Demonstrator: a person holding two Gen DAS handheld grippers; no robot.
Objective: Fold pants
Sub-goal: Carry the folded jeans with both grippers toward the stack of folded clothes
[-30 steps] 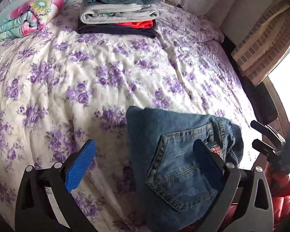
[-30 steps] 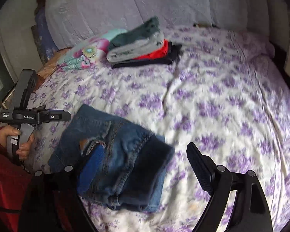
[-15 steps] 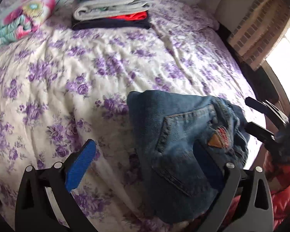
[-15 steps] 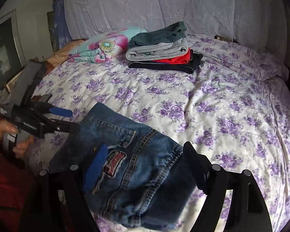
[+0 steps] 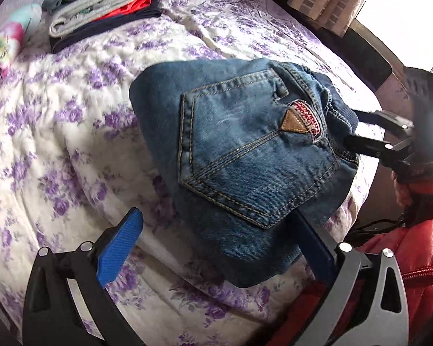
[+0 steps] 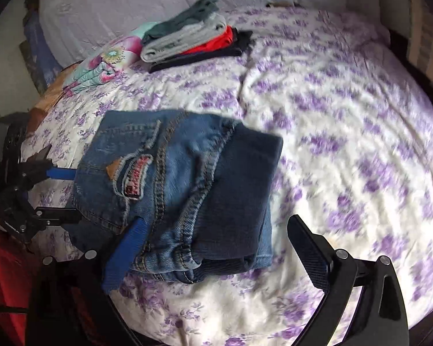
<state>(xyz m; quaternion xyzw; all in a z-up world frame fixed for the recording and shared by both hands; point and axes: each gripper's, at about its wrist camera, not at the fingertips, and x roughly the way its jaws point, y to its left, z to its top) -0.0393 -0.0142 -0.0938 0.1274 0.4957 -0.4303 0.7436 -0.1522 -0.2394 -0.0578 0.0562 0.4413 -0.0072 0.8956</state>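
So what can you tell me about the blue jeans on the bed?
The jeans are blue denim with orange stitching, folded into a thick bundle showing a back pocket and a red patch with a brown leather triangle. They seem carried above the flowery bedspread. The open jaws of the left gripper and right gripper reach under them from two sides. How many layers are folded inside cannot be seen.

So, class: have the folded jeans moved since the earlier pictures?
Yes: in the left wrist view the jeans have moved closer to the stack of folded clothes.

Open bedspread right of jeans; folded clothes stack far beyond.
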